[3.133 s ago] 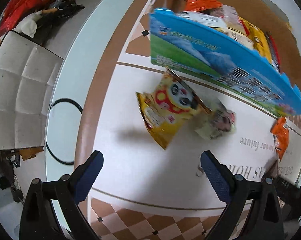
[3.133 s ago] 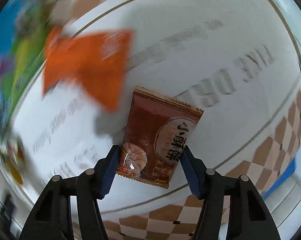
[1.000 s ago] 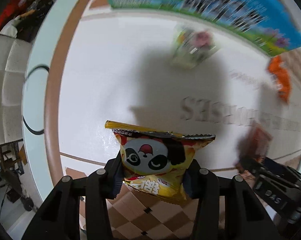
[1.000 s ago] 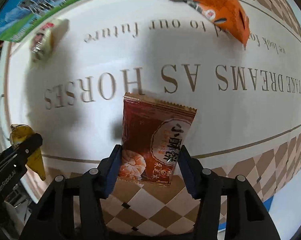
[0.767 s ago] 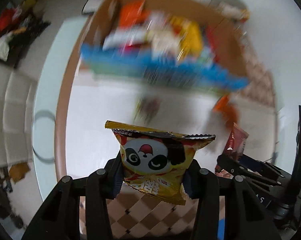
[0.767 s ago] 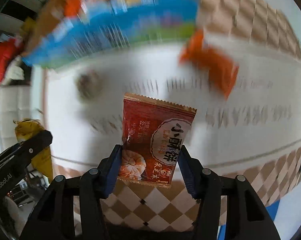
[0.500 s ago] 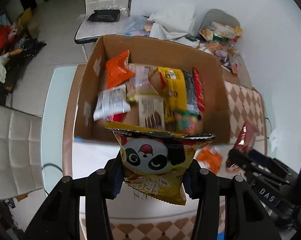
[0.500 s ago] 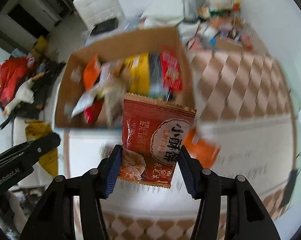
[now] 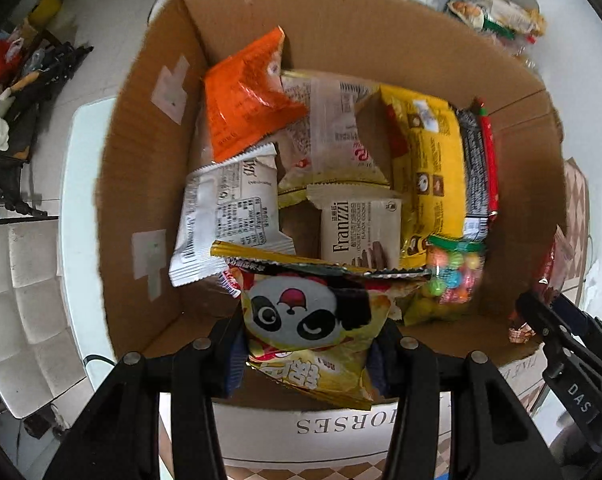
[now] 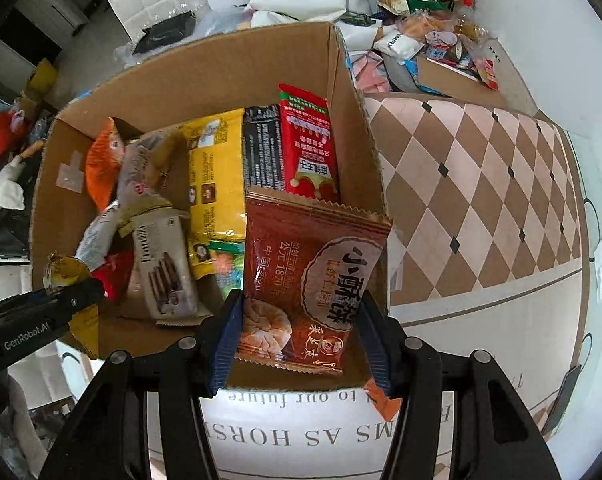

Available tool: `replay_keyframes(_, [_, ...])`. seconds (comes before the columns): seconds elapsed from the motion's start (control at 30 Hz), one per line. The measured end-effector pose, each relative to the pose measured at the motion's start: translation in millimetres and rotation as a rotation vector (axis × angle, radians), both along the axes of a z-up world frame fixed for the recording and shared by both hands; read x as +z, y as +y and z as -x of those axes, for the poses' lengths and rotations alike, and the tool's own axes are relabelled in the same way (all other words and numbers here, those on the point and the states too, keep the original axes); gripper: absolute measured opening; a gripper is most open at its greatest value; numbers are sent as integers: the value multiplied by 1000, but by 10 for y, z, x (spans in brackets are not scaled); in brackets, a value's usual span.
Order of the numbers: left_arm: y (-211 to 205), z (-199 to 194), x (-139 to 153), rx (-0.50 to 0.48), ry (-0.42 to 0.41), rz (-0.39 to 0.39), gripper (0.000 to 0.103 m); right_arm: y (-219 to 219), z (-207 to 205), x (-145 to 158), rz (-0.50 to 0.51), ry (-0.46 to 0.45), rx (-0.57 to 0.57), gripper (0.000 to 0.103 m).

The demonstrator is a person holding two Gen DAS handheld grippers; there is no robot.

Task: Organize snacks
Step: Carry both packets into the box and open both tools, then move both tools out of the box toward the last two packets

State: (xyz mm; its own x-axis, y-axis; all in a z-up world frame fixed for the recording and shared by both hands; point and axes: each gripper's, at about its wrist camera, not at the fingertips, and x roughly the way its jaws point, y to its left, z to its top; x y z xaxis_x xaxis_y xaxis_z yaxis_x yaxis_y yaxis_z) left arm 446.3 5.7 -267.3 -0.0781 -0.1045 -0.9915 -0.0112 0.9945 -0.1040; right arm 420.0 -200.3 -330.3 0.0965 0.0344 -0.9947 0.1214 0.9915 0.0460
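Note:
My left gripper (image 9: pixel 307 354) is shut on a yellow panda snack bag (image 9: pixel 309 320) and holds it over the near side of an open cardboard box (image 9: pixel 141 152) that holds several snack packets. My right gripper (image 10: pixel 299 340) is shut on a red-brown pastry packet (image 10: pixel 309 280) above the box's near right corner (image 10: pixel 365 152). The left gripper with the yellow bag shows at the left of the right wrist view (image 10: pixel 65 300). The right gripper shows at the right of the left wrist view (image 9: pixel 541 320).
An orange packet (image 10: pixel 383 398) lies on the printed table mat (image 10: pixel 481 340) under my right gripper. A heap of snacks (image 10: pixel 433 36) lies beyond the box at the far right. White chairs (image 9: pixel 17 320) stand to the left, with clutter on the floor (image 9: pixel 17 80).
Both grippers have risen from the table with their packets and moved forward over the open box. The box interior has come closer since half a second ago.

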Motion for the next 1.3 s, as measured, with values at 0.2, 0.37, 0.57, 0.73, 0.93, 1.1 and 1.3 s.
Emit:
replay_keyframes(0.2, [-38, 13, -166, -6, 51, 24, 54, 21, -68, -122, 6, 60, 27, 77])
replay_keyframes(0.37, [-7, 48, -90, 0, 20, 27, 80, 52, -41, -102, -9, 61, 37, 86])
replay_keyframes(0.57, [35, 124, 51, -1, -17, 8, 80, 61, 11, -78, -12, 60, 34, 87])
replay_keyframes(0.73, [42, 311, 274, -3, -87, -9, 80, 80, 99, 44, 2, 26, 36, 87])
replay_keyframes(0.93, [105, 553, 640, 7, -216, -24, 80, 123, 297, 249, 35, -42, 55, 87])
replay_keyframes(1.1, [110, 684, 854, 18, -319, -48, 80, 175, 480, 500, 66, -115, 72, 87])
replay_keyframes(1.3, [133, 933, 1147, 29, -413, -57, 80, 186, 732, 819, 90, -201, 78, 87])
